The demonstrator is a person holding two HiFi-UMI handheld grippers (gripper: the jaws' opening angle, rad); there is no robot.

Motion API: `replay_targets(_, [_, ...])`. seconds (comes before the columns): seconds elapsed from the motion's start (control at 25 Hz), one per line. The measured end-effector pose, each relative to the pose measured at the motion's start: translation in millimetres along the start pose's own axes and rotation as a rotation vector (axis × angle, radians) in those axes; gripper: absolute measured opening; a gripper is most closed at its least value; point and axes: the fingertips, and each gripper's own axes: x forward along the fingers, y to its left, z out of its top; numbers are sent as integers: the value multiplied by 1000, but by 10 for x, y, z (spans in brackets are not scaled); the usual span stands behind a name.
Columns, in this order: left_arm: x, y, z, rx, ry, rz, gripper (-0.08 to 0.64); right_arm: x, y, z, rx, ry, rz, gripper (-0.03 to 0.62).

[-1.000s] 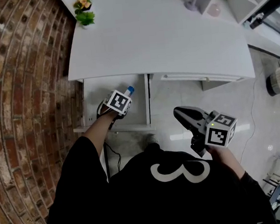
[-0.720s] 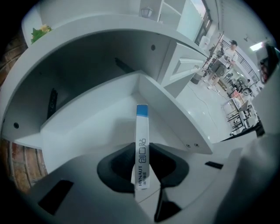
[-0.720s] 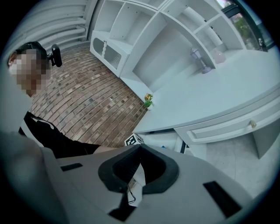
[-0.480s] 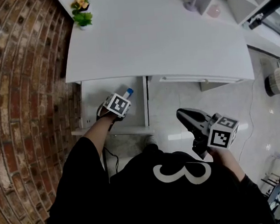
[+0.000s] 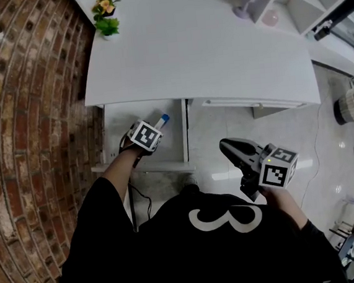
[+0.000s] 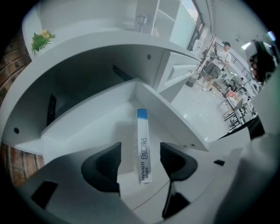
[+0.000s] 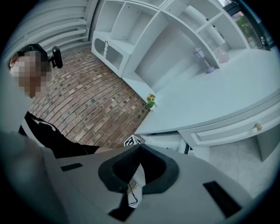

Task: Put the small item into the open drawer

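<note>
We see the left gripper (image 6: 139, 158) pointing down into the open drawer (image 6: 171, 114) under the white desk (image 5: 199, 48). Its 2 jaws have just been opening and now stand wide apart. The box (image 6: 142, 142), long and white with a blue end, is between them. There is a gap on each side of it, so the pads do not press it. The gripper has let go. The box is over the drawer's white bottom, with its blue end pointing away from the gripper. We cannot tell if it lies flat yet.

In the head view, the blue end of the box (image 5: 163, 118) peeks out past the left gripper (image 5: 155, 126).

The right gripper (image 7: 139, 168) is clenched, jaws together, with nothing in it. We see it held over the shiny floor (image 5: 237, 122), well apart from the drawer.
</note>
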Motion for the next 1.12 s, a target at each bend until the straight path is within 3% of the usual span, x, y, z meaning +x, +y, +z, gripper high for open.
replay_targets(0.16, [-367,233,141,57,-85,129,276,73,90,47,-36,13,20,11])
replay_targets(0.28, [-696,237,298,71,-190,163,278,142,146,84,-80,27,27,11])
replay_targets(0.56, [-1659,-212,622,-22,-477,88,251,257,388,238,-110,8,99,10])
replay_targets(0.92, [-2814,-979,898,-182,-889,-105,99,220,822,467,-194,-36,187,9])
replay_targets(1.12, [-3222,-1364,910,-198,-1015,-163,43,149,1096,556,-233,-90,233,10])
